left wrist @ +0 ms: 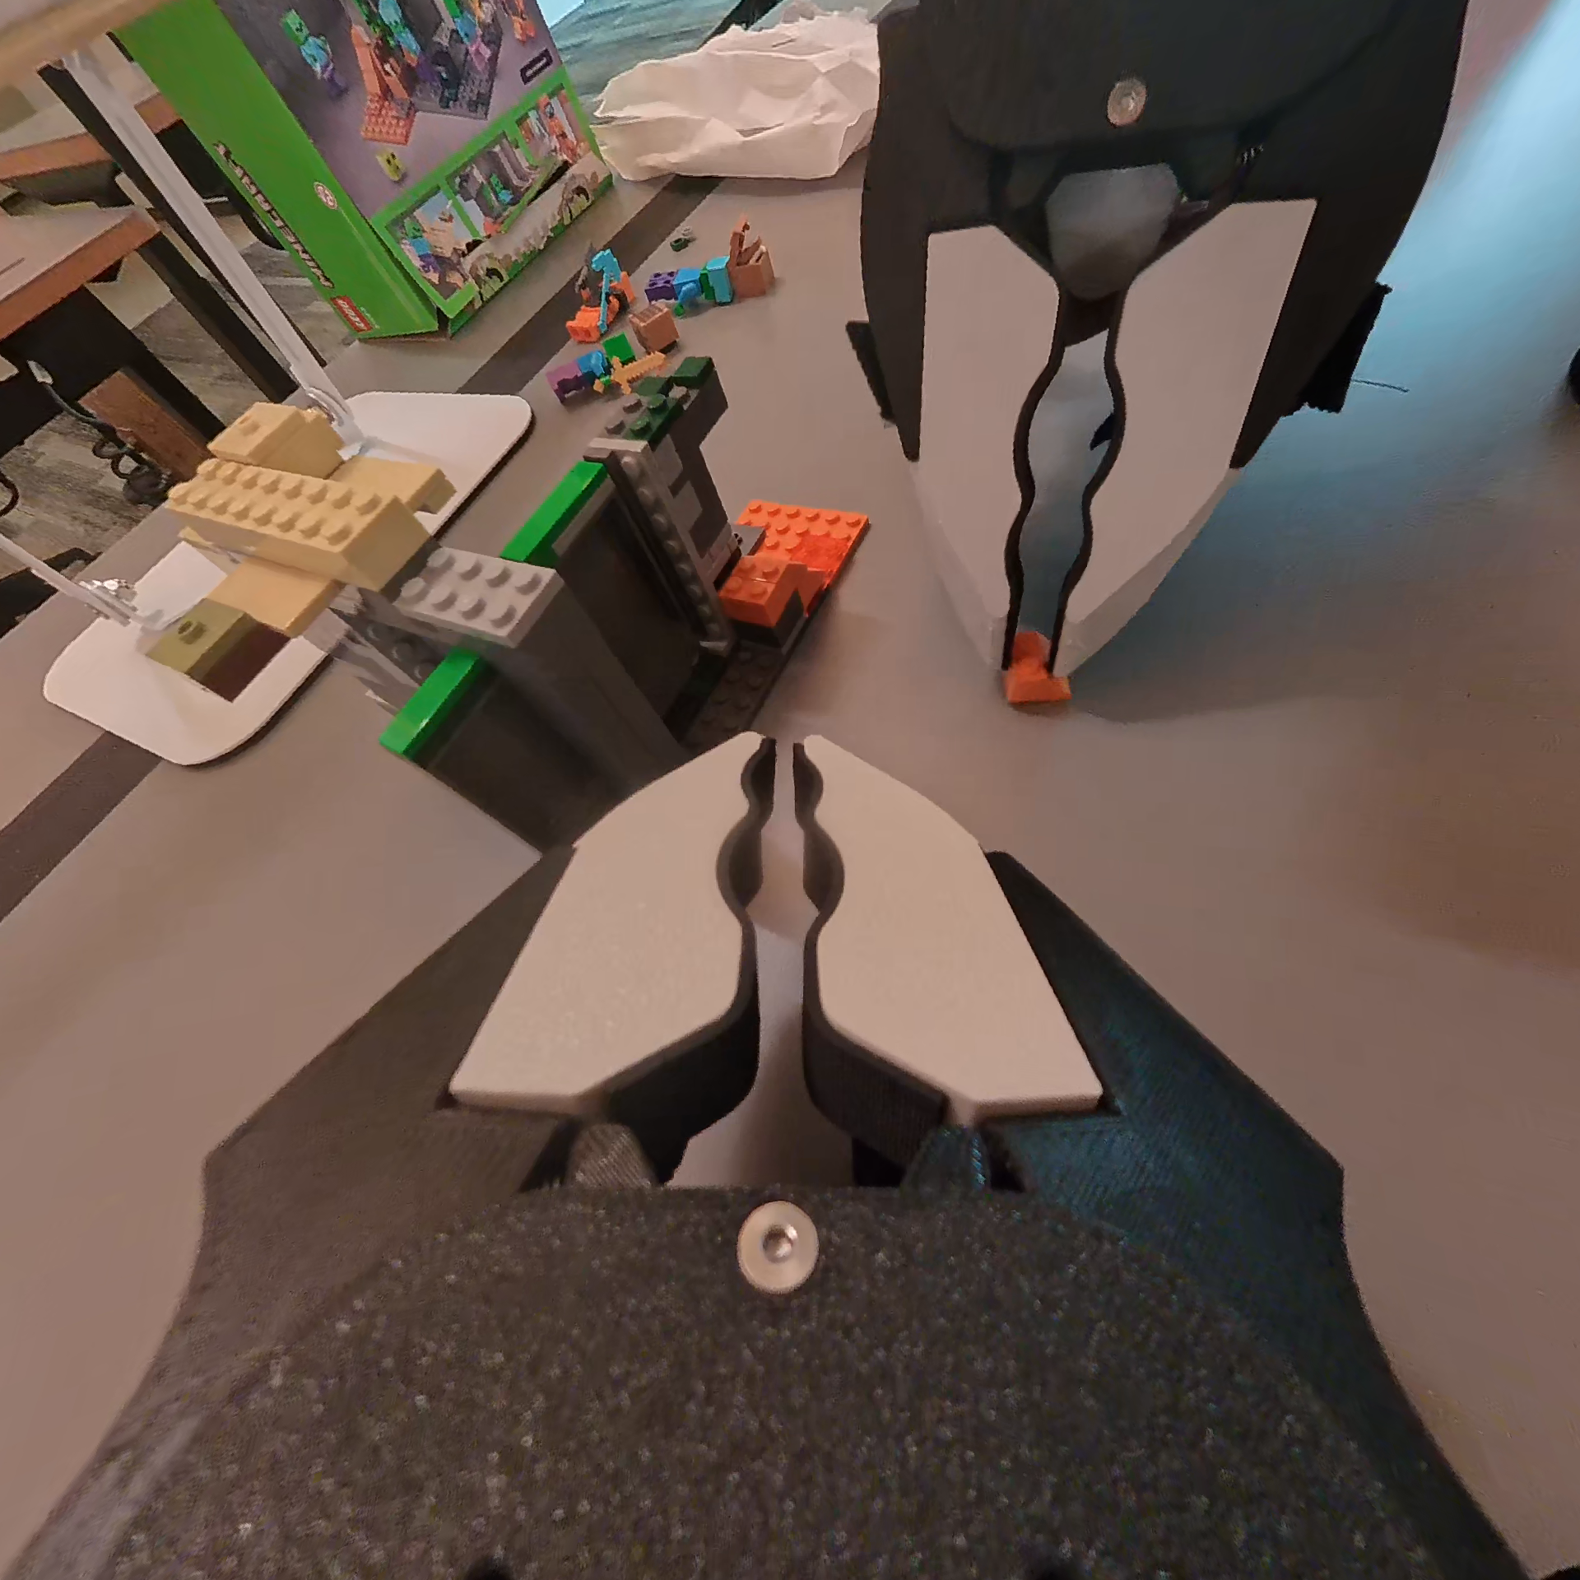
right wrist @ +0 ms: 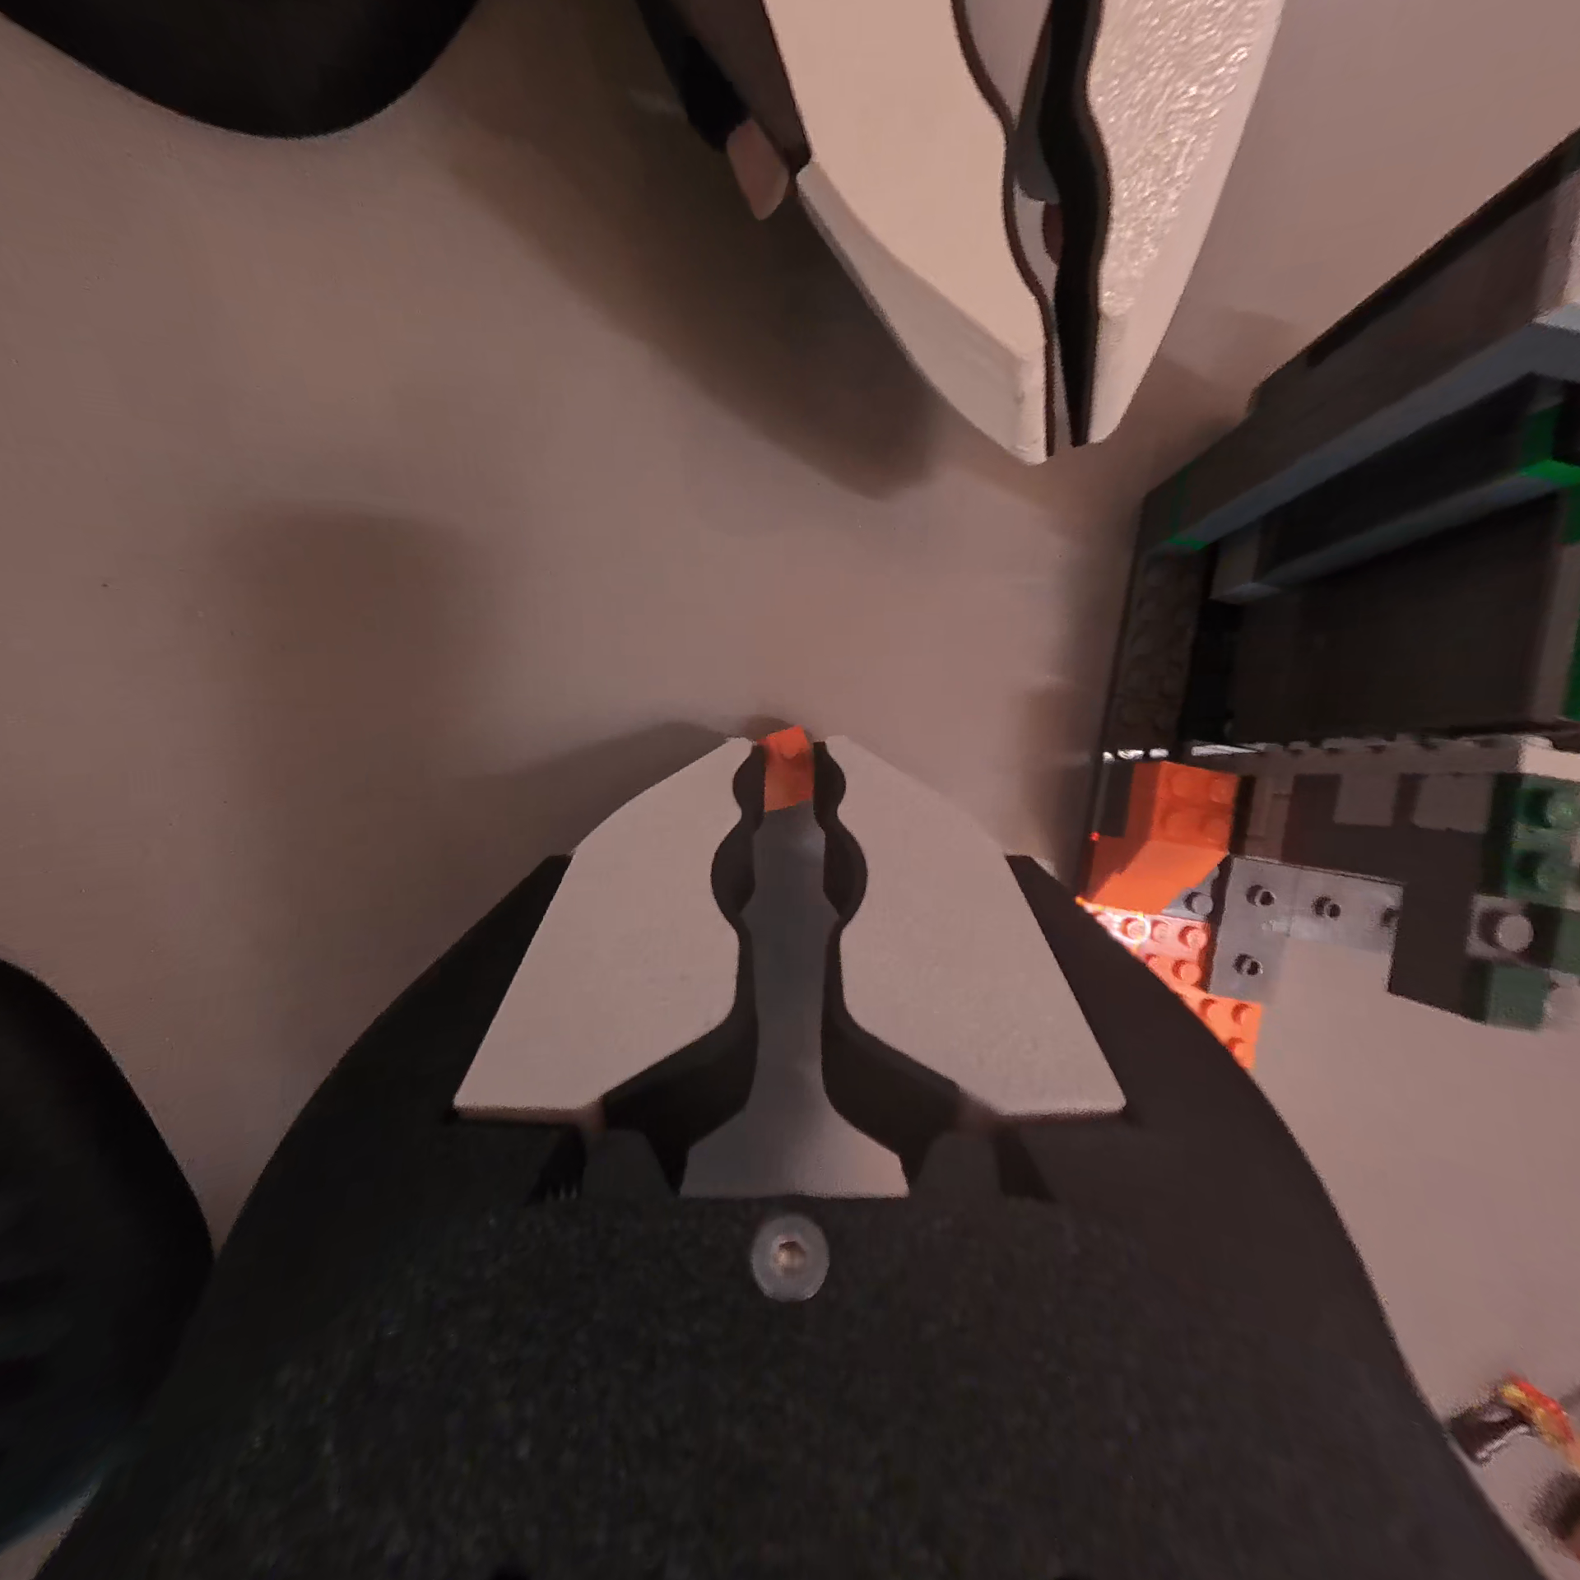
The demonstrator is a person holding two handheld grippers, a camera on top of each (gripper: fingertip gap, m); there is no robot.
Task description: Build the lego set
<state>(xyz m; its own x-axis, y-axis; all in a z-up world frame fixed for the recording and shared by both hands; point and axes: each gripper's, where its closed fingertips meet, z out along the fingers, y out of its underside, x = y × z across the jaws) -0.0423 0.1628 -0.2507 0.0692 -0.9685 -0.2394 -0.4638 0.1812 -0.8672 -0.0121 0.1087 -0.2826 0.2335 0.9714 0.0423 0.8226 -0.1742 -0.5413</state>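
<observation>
Our right gripper (right wrist: 787, 748) pinches the orange brick (right wrist: 787, 774) at the table, the build (left wrist: 598, 598) to its right (nearer than our closed, empty left gripper (left wrist: 785, 748)).

Bare grey worktop (left wrist: 1282, 855) is lying open between the two grippers and to the right of the dark lego build (left wrist: 598, 616), giving a wide lane there. The right gripper (left wrist: 1036, 658) is standing tip-down on the worktop, pinching a small orange brick (left wrist: 1037, 680) and blocking the far right side. The left gripper (left wrist: 785, 748) is pointing, nearly closed, at the build's near corner. Left of the build, a tan brick assembly (left wrist: 291, 521) on white stand bases (left wrist: 171, 718) is crowding the passage. Behind, loose lego pieces (left wrist: 650, 316), the green box (left wrist: 385, 171) and crumpled white paper (left wrist: 744, 111) are filling the far worktop.
</observation>
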